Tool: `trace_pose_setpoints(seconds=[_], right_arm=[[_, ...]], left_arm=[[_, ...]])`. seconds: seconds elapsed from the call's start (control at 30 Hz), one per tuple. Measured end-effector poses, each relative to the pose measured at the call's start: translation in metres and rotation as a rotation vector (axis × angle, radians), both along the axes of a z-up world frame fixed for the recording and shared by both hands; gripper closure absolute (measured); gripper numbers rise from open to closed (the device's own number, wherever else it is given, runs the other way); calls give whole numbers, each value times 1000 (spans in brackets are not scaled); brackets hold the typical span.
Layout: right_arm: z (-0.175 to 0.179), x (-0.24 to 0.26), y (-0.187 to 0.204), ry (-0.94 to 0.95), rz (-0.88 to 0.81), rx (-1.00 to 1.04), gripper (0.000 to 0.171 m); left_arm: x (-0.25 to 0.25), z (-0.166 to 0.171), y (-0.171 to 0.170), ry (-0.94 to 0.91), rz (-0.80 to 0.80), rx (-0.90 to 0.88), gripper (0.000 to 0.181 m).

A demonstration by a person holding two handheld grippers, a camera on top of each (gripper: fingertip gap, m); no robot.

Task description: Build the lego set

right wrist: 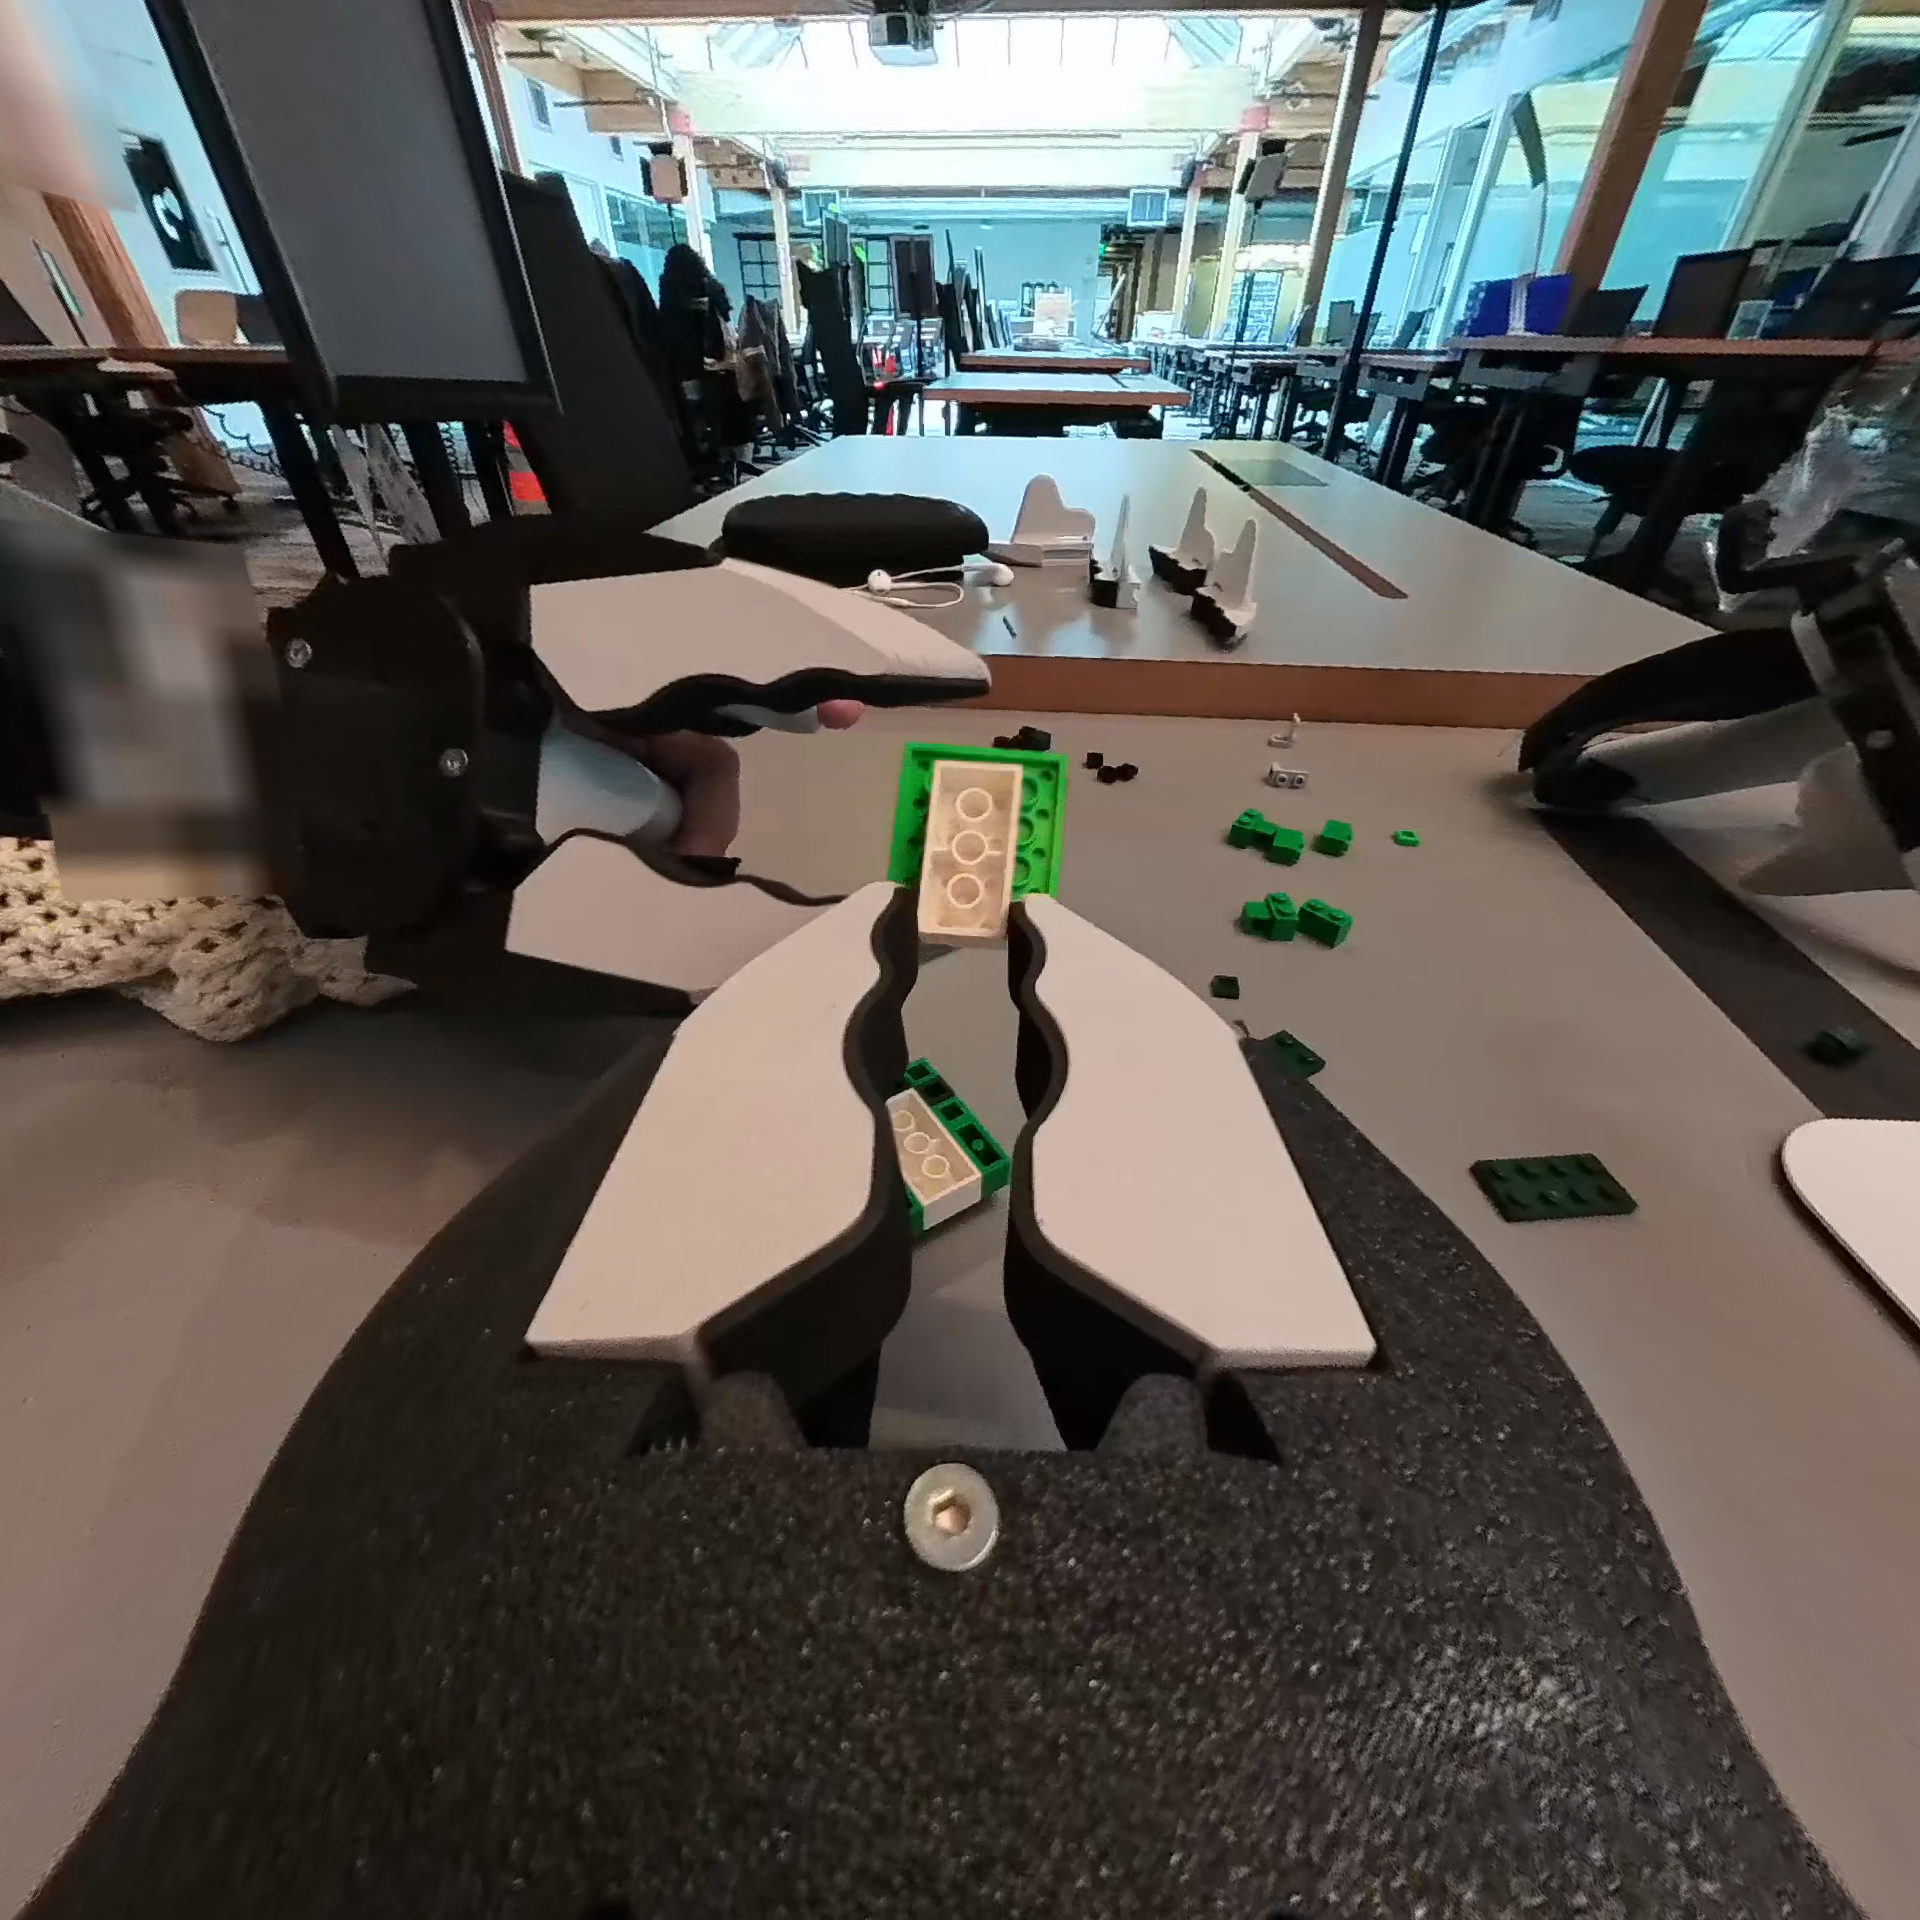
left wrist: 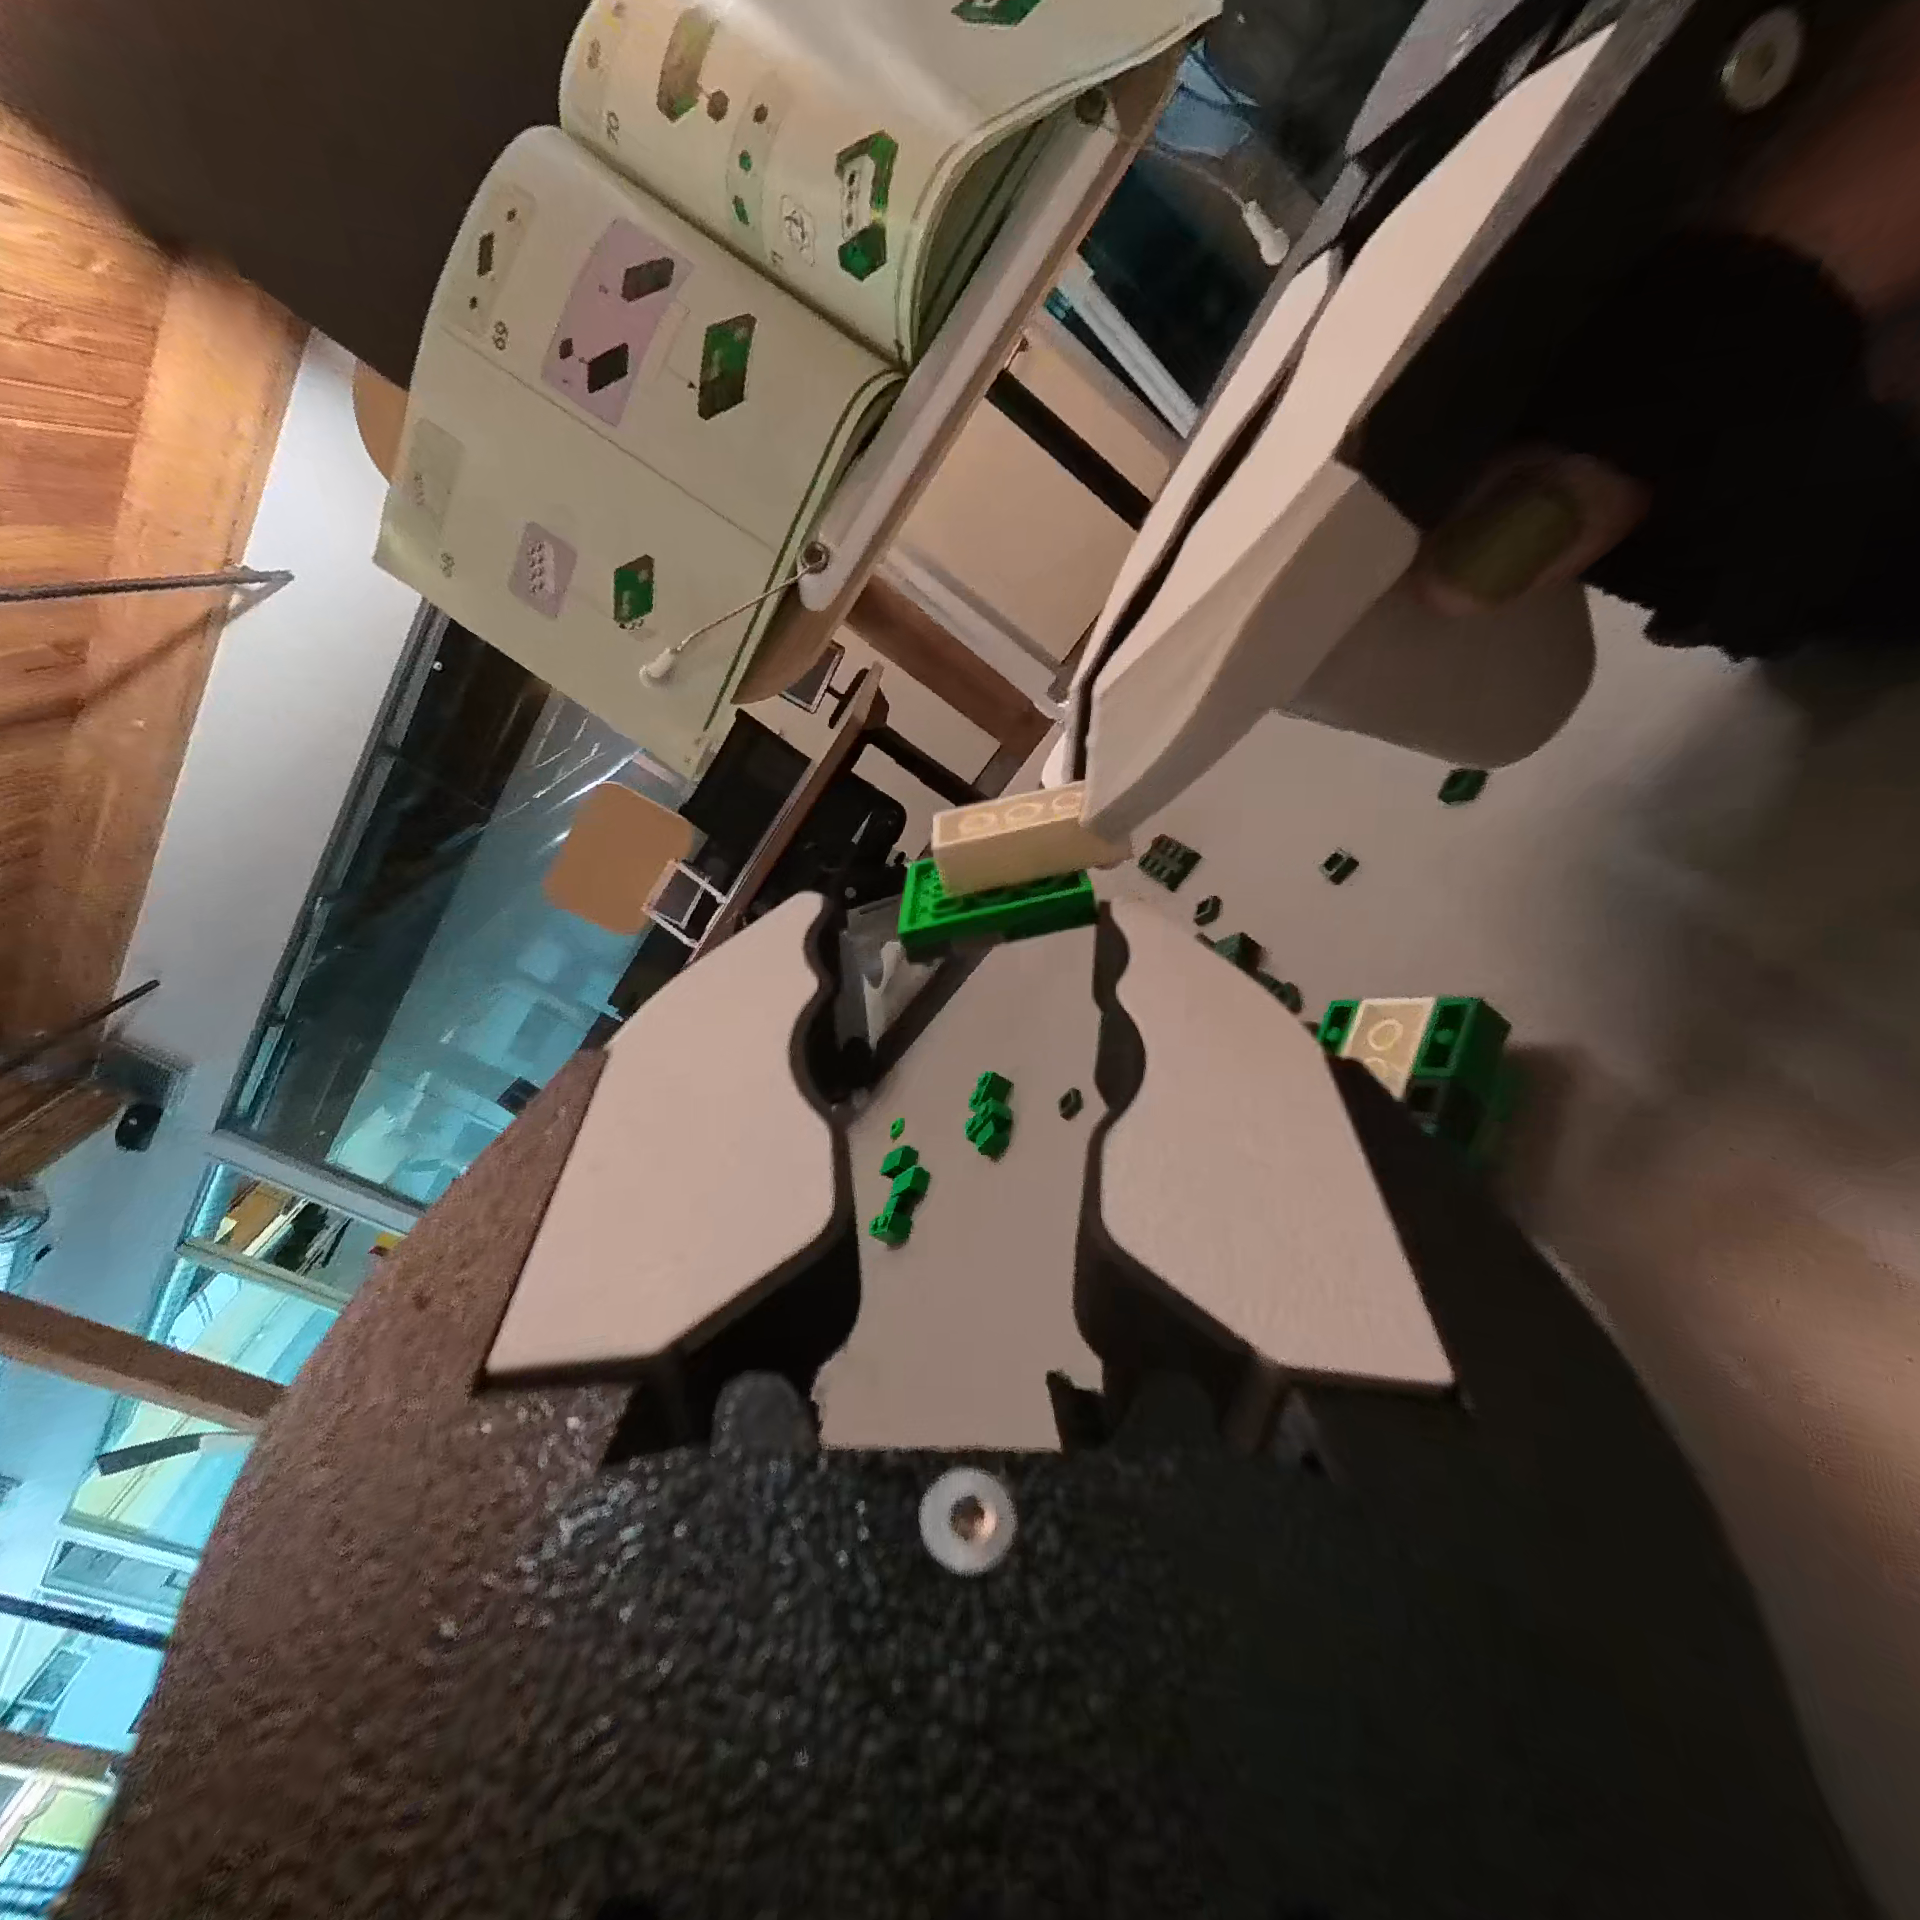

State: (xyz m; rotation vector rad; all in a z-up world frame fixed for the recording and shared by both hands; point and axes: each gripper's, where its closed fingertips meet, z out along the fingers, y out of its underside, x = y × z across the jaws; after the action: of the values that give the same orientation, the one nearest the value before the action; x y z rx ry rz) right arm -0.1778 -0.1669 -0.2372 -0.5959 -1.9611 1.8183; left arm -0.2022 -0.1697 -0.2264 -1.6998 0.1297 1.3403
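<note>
My right gripper (right wrist: 958, 909) is shut on the near end of a white brick (right wrist: 966, 847). The brick is pressed against a bright green plate (right wrist: 1039, 821), and both show their undersides, held above the grey table (right wrist: 1455, 1039). My left gripper (left wrist: 961, 914) is turned on its side and open around the plate (left wrist: 997, 920). The plate lies against one fingertip, with a gap at the other. The white brick (left wrist: 1008, 842) and the right gripper's finger (left wrist: 1195, 665) also show in the left wrist view. A second green-and-white assembly (right wrist: 940, 1148) lies on the table under my right gripper.
Loose green pieces (right wrist: 1288, 914) and small black pieces (right wrist: 1112, 771) are scattered on the table. A dark green plate (right wrist: 1553, 1184) lies at the right. An open instruction book (left wrist: 665, 343) stands on a holder. A person's sleeve (right wrist: 187, 956) rests at the left. Only a small space, under 4 cm, lies between the two pairs of fingers.
</note>
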Motion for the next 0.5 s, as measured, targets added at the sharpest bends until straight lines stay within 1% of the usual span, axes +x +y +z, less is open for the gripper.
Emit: trace_pose_setpoints(seconds=[0.13, 0.33, 0.5], right_arm=[[0, -2, 1, 7, -20, 8, 155], [1, -6, 5, 22, -52, 27, 155], [1, -7, 6, 26, -49, 31, 155]], left_arm=[[-1, -3, 1, -19, -7, 0, 142], [0, -2, 2, -65, -29, 32, 139], [1, -5, 2, -103, -38, 29, 147]])
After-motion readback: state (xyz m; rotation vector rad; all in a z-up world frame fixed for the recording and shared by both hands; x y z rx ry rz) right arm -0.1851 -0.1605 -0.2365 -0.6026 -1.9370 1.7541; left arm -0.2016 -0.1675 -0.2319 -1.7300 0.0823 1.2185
